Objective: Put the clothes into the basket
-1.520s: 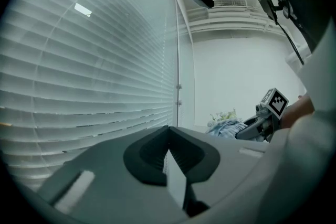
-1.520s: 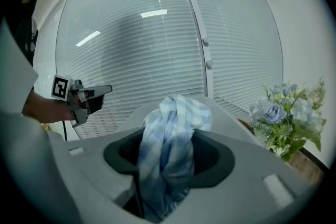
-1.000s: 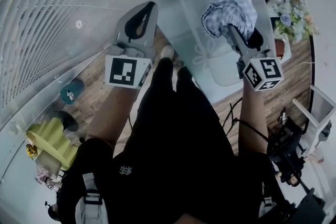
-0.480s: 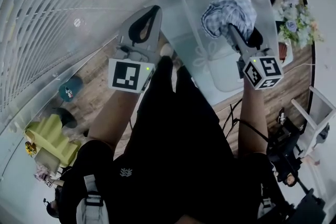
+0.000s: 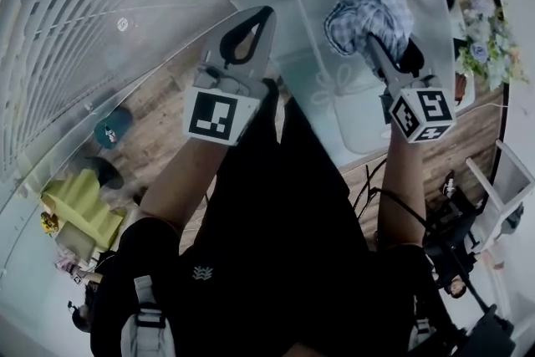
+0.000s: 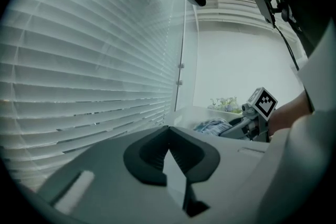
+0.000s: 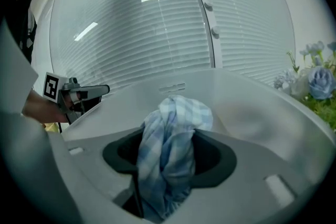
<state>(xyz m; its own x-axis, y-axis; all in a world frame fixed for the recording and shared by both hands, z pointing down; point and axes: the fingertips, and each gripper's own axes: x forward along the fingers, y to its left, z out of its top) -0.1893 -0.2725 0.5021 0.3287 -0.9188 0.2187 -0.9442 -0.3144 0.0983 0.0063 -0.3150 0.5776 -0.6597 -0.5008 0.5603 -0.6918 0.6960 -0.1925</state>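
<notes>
You've lowered both grippers slightly. The right gripper [image 7: 168, 157], its jaws just eased wider, pinches the checked cloth [image 5: 368, 8] over the basket's [image 5: 351, 109] middle; only its own view shows that pinch. Your left gripper [image 5: 257, 19] has its jaws together, empty.

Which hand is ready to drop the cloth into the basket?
Right. The right gripper holds the cloth over the basket, its jaws just easing open; the left gripper is shut, empty, beside the basket.
</notes>
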